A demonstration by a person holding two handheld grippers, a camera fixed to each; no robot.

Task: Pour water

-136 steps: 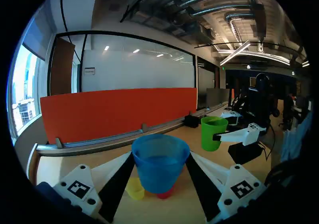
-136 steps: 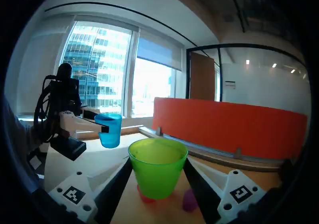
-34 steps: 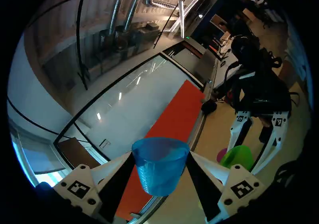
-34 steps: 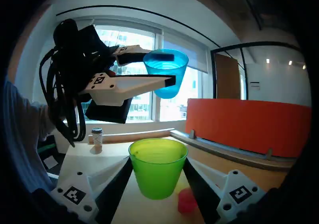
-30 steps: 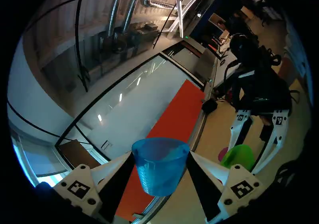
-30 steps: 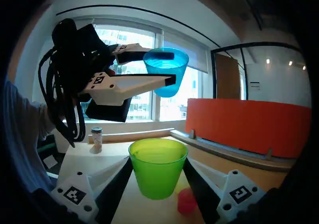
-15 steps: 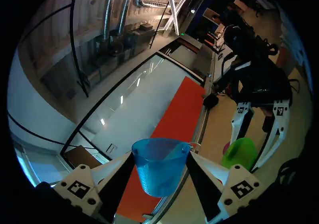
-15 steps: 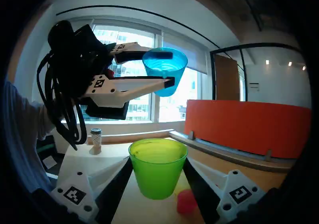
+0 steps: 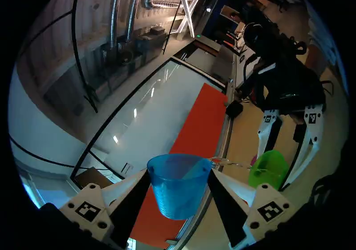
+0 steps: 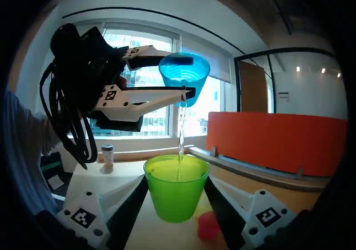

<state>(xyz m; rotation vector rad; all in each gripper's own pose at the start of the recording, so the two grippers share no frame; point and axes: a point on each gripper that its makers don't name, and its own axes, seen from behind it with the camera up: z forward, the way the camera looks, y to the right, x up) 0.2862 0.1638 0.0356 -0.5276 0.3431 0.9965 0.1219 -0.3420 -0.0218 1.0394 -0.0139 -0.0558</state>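
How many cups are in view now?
4: blue cup in left tongs; green cup in right tongs; red cup and yellow cup on the table beyond it. Others may be hidden.

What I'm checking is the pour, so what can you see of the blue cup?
The blue cup is translucent plastic, tapered, plain-rimmed, with water inside. The left gripper clamps it, one finger on each side. It is tipped, raised above the green cup in the right gripper, and a thin water stream runs from its lower rim into that cup.
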